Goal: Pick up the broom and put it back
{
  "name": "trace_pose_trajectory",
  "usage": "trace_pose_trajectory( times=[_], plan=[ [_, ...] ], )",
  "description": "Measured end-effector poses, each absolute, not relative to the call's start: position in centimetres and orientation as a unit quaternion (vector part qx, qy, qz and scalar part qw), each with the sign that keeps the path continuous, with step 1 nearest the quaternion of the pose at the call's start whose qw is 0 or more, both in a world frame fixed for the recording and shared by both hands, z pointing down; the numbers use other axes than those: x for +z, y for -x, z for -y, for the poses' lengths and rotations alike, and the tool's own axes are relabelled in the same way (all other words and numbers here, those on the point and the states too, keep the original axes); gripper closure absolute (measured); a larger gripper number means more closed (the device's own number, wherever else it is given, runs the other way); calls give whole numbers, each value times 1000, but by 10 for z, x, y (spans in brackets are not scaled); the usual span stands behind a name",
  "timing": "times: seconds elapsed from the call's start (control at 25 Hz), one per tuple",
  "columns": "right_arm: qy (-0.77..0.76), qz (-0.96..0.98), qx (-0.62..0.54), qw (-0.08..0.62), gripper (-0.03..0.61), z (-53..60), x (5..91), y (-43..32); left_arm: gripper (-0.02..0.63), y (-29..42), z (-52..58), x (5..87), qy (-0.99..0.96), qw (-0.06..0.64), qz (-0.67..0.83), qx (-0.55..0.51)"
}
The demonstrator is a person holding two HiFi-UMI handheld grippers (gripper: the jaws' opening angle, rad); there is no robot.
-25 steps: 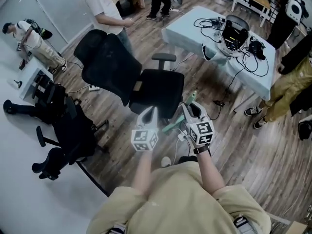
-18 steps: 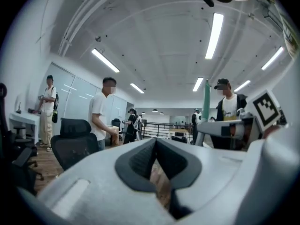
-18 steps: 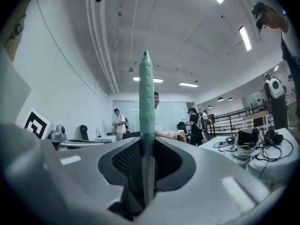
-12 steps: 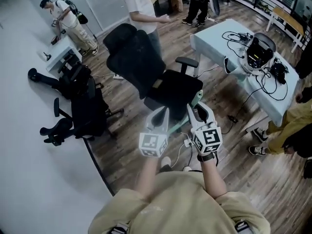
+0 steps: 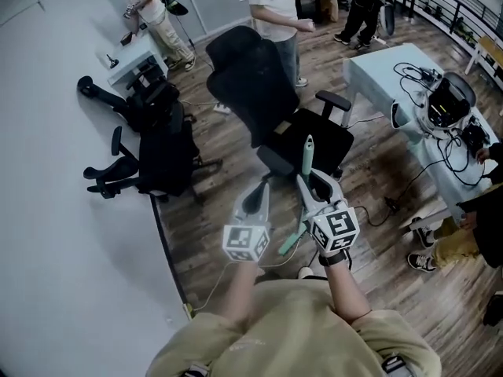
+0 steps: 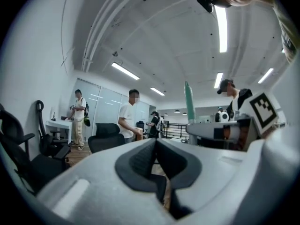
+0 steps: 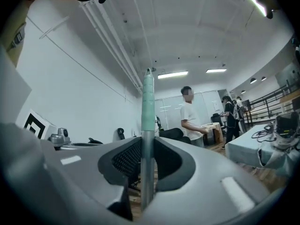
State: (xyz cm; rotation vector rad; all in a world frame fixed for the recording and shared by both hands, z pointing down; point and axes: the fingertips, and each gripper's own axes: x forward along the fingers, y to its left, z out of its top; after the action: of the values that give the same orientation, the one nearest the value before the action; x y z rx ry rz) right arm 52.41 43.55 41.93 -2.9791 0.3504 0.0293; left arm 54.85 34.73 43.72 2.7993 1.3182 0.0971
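The broom (image 5: 306, 154) has a pale green handle on a metal shaft and stands upright in front of me. My right gripper (image 5: 312, 184) is shut on that shaft. In the right gripper view the shaft (image 7: 147, 139) runs straight up between the two dark pads, with the green grip above them. A lower green part of the broom (image 5: 289, 243) shows between my two hands; its head is hidden. My left gripper (image 5: 258, 195) is level beside the right one, apart from the broom and shut on nothing. In the left gripper view the broom handle (image 6: 189, 108) stands to the right of the touching pads.
A black office chair (image 5: 267, 100) stands just beyond the grippers. More black chairs (image 5: 153, 151) lie and stand along the white wall at the left. At the right is a pale table (image 5: 377, 73) with cables and devices. People (image 5: 277, 10) stand at the back.
Both grippers have risen together, and the view has swung left toward the white wall. The broom handle now sticks up clear above the right gripper. Neither gripper's jaws have changed.
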Motion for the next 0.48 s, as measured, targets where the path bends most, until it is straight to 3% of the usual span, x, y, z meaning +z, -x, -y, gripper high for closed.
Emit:
trace_pose_trajectory(
  times=[0.48],
  plan=[
    [971, -239, -6, 17, 489, -224, 415, -561, 610, -565, -122, 428, -955, 38, -295, 21]
  ],
)
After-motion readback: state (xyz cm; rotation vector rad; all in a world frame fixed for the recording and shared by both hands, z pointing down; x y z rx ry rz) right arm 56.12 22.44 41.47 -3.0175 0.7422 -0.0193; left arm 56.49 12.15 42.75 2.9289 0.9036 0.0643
